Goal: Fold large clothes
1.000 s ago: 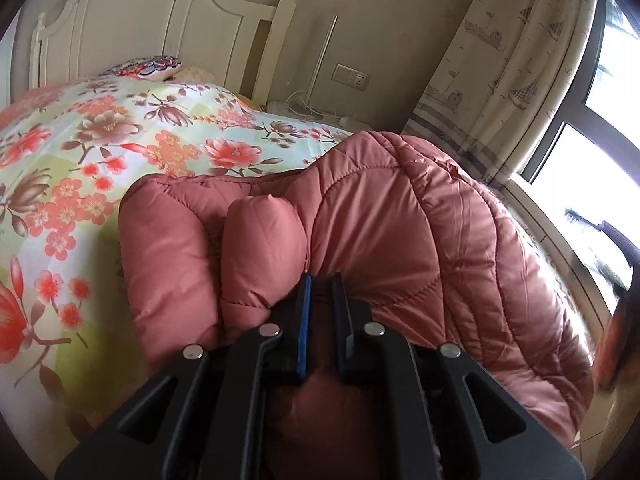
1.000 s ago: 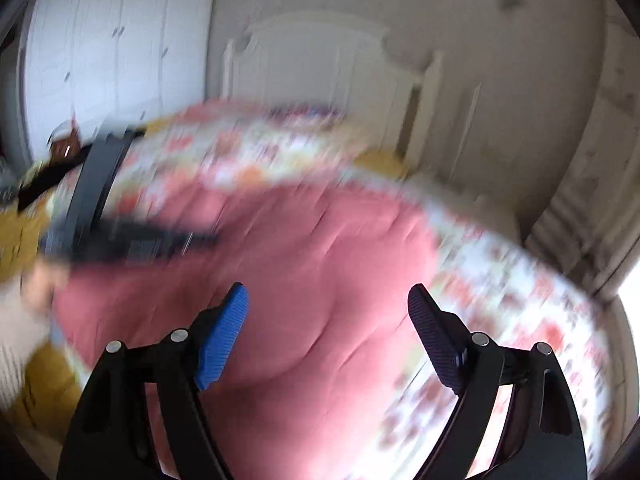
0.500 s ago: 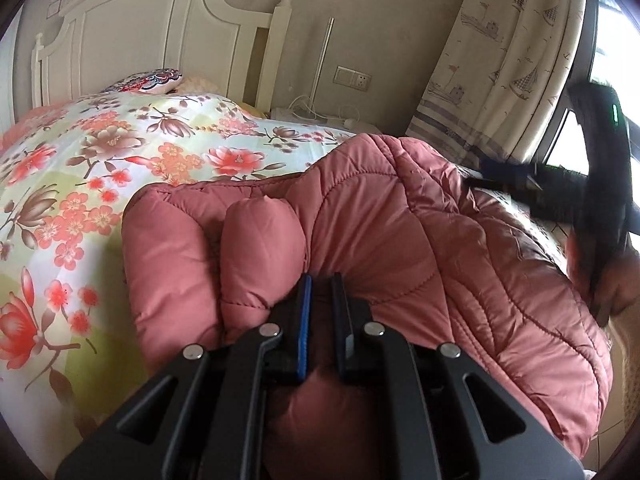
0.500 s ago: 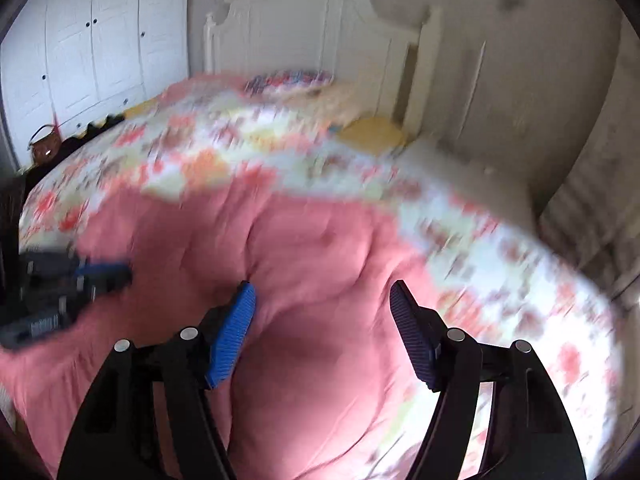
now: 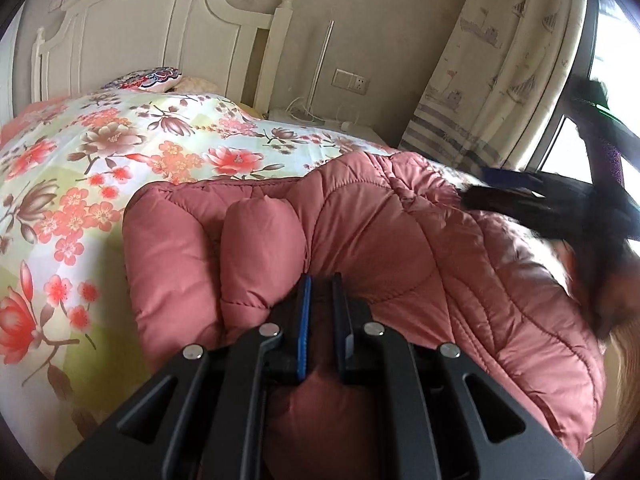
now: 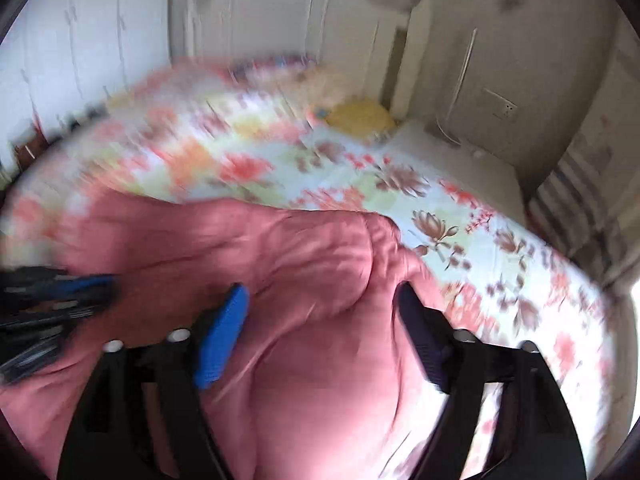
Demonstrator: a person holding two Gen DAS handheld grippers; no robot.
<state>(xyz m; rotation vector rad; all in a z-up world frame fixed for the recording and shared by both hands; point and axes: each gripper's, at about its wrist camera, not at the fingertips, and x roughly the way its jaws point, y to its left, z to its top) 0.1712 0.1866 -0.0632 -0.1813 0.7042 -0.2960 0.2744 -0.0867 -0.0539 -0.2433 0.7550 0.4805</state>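
Jaws of the left gripper (image 5: 320,292), at lower centre of the left wrist view, are pressed close together on a pinch of the pink quilted jacket (image 5: 380,240); jaws of the right gripper (image 6: 320,320), at lower centre of the right wrist view, stand wide apart with jacket fabric below and between them, though blur hides whether they touch it. One bed (image 5: 120,152), covered by one floral sheet, fills the left and centre of both views. One jacket lies bunched on the bed's near part, spreading from the centre to the lower right of the left wrist view and across the lower half of the right wrist view. One white headboard (image 5: 160,28) stands at upper left in the left wrist view. One patterned curtain (image 5: 492,80) hangs at upper right, beside one window (image 5: 600,80). One patterned pillow (image 5: 148,78) rests below the headboard. One wall socket (image 5: 352,80) sits at upper centre. Two grippers are seen in total: the right one also appears, blurred, at the right edge of the left wrist view; the left one, blurred, at the left edge of the right wrist view.
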